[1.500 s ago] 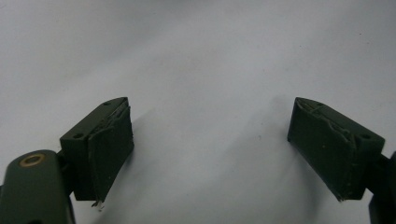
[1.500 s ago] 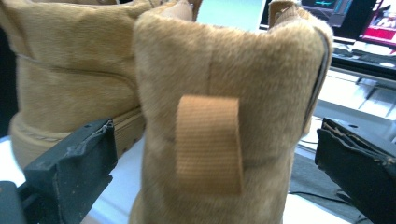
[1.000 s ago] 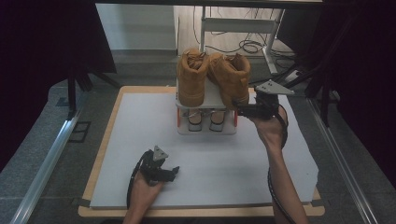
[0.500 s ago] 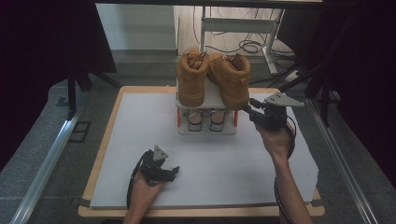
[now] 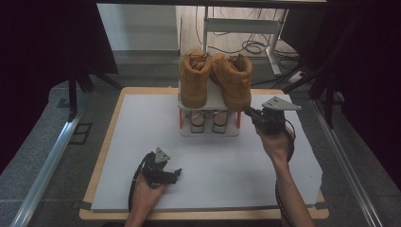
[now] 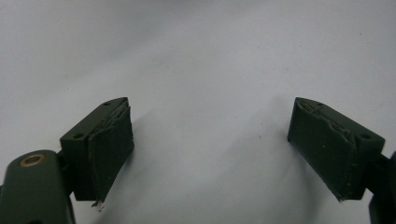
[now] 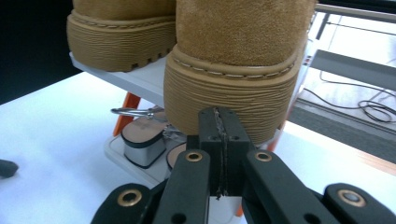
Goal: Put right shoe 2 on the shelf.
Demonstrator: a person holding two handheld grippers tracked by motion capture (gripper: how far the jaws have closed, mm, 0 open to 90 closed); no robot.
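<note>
Two grippers are in your hands: your right gripper (image 5: 253, 115) has just been closing and its jaws now meet with nothing between them, tips just at the ribbed heel of the nearer boot (image 7: 243, 60). Your left gripper (image 5: 172, 173) rests low on the white sheet (image 5: 142, 127), jaws wide apart around bare sheet. Two tan suede boots, the other (image 5: 193, 80) alongside, stand upright on the top tier of one small white rack (image 5: 210, 101), with two shoes (image 5: 204, 120) tucked underneath.
</note>
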